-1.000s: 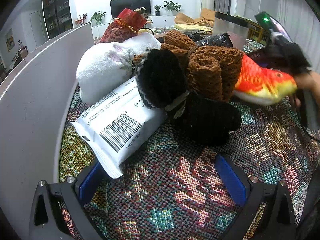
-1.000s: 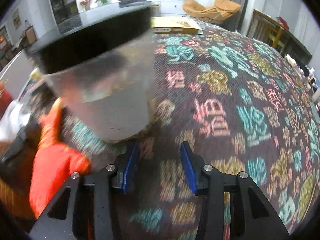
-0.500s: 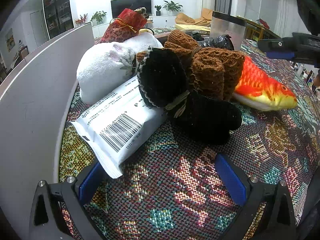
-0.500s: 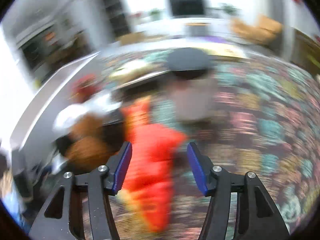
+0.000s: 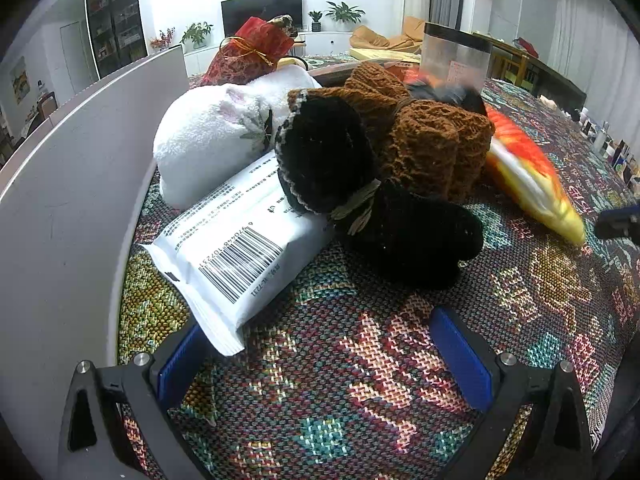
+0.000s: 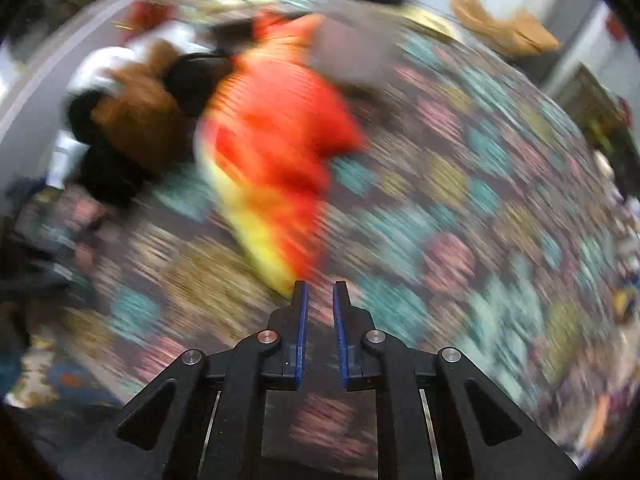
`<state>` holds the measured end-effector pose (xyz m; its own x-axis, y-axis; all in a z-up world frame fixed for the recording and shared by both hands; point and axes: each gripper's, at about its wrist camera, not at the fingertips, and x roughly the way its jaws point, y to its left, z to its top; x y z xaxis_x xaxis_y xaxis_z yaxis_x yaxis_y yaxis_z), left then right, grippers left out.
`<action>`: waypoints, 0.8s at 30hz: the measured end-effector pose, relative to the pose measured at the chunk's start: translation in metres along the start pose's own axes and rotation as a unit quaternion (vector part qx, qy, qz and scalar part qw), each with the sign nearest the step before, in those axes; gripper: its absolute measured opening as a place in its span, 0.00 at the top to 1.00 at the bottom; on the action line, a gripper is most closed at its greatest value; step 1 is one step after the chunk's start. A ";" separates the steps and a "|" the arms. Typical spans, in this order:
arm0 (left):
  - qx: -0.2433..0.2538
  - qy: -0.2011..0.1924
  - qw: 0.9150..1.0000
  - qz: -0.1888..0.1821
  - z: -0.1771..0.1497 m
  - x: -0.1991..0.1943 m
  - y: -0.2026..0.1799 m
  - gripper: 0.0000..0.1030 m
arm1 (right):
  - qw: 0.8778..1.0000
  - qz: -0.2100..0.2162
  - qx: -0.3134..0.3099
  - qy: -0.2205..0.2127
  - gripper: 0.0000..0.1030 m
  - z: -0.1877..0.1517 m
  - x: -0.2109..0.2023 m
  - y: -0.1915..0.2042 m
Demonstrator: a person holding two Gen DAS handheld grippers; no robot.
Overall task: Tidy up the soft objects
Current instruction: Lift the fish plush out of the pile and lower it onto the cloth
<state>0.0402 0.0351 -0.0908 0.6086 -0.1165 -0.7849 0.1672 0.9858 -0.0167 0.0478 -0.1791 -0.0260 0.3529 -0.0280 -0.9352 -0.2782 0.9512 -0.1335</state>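
An orange and yellow plush fish [image 5: 528,176] lies on the patterned cloth, right of a pile of soft things: a brown knit bundle [image 5: 432,140], a black knit piece [image 5: 360,192], a white towel [image 5: 208,140] and a white packet [image 5: 236,256]. My left gripper [image 5: 320,356] stands open just in front of the pile, and the packet's corner reaches its left pad. My right gripper [image 6: 320,292] is shut with nothing between the jaws. The fish's [image 6: 276,152] yellow end lies just ahead of its fingertips in a heavily blurred view.
A grey wall [image 5: 60,208] runs along the left of the pile. A red mesh pouch [image 5: 248,56] and a clear jar with a black lid [image 5: 456,56] stand behind it. Patterned cloth [image 6: 480,208] stretches to the right of the fish.
The right gripper's jaws went from wide apart to shut while its view swung over the fish. In the left wrist view the fish has turned, its head end now lower. The left gripper kept still.
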 end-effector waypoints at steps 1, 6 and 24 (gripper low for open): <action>0.000 0.000 1.000 0.000 0.000 0.000 0.000 0.00 | 1.000 -0.009 0.019 0.004 0.86 -0.004 0.005 -0.012; 0.000 0.000 1.000 0.000 0.000 0.000 0.000 0.00 | 0.993 0.038 0.097 -0.061 0.62 -0.004 0.000 -0.039; 0.001 -0.001 1.000 -0.002 0.001 -0.003 0.001 0.00 | 0.989 0.112 0.018 -0.092 0.86 0.049 -0.017 0.030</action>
<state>0.0390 0.0362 -0.0881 0.6087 -0.1212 -0.7841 0.1709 0.9851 -0.0195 0.0771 -0.1348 0.0015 0.4435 0.2388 -0.8639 -0.3370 0.9376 0.0862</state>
